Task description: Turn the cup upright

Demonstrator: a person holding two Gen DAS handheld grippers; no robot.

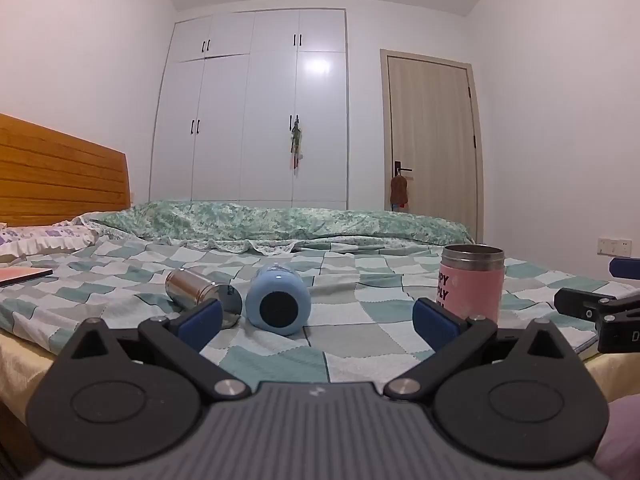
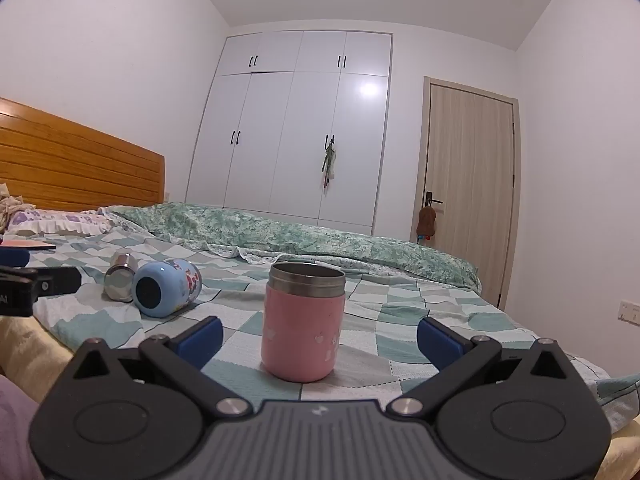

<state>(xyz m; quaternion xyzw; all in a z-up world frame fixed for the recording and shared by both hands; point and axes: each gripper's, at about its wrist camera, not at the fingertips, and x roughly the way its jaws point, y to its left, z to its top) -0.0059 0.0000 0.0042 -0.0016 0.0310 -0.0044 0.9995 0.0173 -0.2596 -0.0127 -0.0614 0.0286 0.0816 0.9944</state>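
Observation:
A pink cup (image 2: 303, 326) with a steel rim stands upright on the checked bedspread, just ahead of my right gripper (image 2: 319, 338), which is open and empty, fingers either side of it and short of it. The pink cup also shows in the left wrist view (image 1: 472, 286) at the right. A light blue cup (image 1: 277, 299) lies on its side, base toward me, ahead of my open, empty left gripper (image 1: 318, 320). A steel cup (image 1: 202, 290) lies on its side beside it. Both also show in the right wrist view: the blue cup (image 2: 165, 288) and the steel cup (image 2: 120, 276).
A green floral quilt (image 1: 280, 220) lies bunched across the far side of the bed. A wooden headboard (image 1: 60, 176) and pillow (image 1: 44, 236) are at the left, with a flat pink book (image 1: 22, 274). A white wardrobe (image 1: 256, 112) and a door (image 1: 432, 136) stand behind.

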